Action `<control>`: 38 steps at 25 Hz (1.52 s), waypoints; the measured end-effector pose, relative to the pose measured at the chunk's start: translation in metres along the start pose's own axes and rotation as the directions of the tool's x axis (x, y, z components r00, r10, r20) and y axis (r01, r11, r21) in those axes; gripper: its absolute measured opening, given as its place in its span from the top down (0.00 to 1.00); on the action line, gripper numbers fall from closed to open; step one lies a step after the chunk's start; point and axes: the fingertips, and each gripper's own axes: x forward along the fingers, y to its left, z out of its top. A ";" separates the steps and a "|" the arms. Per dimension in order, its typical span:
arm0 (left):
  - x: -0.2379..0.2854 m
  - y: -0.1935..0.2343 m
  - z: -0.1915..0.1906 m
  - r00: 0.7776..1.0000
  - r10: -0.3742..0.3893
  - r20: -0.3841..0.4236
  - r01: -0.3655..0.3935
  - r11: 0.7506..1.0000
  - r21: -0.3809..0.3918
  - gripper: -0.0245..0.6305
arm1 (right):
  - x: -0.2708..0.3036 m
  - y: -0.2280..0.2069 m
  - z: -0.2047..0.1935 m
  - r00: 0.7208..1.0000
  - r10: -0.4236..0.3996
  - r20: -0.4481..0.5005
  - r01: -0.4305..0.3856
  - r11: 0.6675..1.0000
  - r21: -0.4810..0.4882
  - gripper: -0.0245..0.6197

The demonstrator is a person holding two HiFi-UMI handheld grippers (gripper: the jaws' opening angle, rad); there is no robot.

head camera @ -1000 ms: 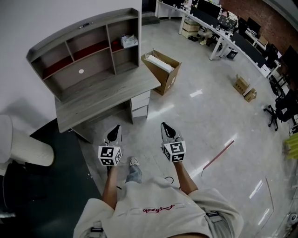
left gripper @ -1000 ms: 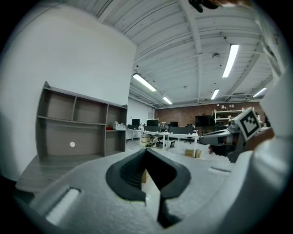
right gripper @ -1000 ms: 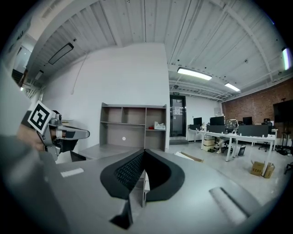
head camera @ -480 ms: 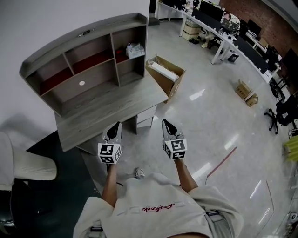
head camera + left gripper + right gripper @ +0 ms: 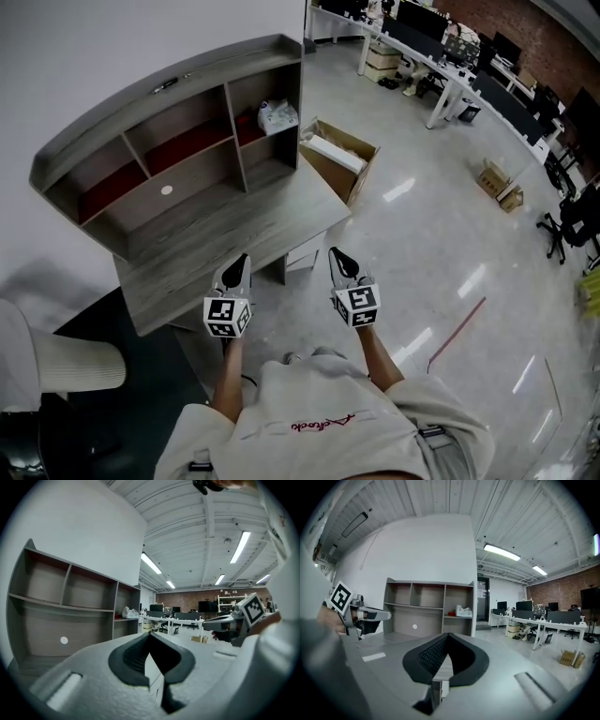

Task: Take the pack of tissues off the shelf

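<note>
The pack of tissues [image 5: 277, 116] is a white crinkly pack on the upper shelf of the right-hand compartment of the grey desk hutch [image 5: 169, 84]. It also shows small in the left gripper view [image 5: 130, 612] and in the right gripper view [image 5: 463, 611]. My left gripper [image 5: 237, 269] is shut and empty, held just over the desk's near edge. My right gripper [image 5: 339, 258] is shut and empty too, held off the desk's right corner, above the floor. Both point toward the hutch, well short of the pack.
The wooden desk top [image 5: 216, 234] lies bare in front of the hutch. An open cardboard box [image 5: 342, 159] stands on the floor right of the desk. A white chair [image 5: 66, 361] sits at the left. Office desks [image 5: 441, 66] and small boxes [image 5: 497, 183] are far right.
The person has stepped closer to the desk, so the hutch and the tissue pack sit nearer and larger. Both grippers stayed shut and side by side.
</note>
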 end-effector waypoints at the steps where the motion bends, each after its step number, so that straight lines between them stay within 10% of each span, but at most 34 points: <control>1: 0.003 0.001 -0.002 1.000 -0.003 -0.004 0.003 1.000 -0.002 0.96 | 0.003 -0.001 -0.003 1.000 -0.003 -0.006 0.003 1.000 0.004 0.95; 38: 0.273 0.148 0.070 0.994 0.109 0.024 -0.110 0.993 0.034 0.96 | 0.305 -0.121 0.081 0.987 0.141 0.079 -0.140 0.990 -0.016 0.95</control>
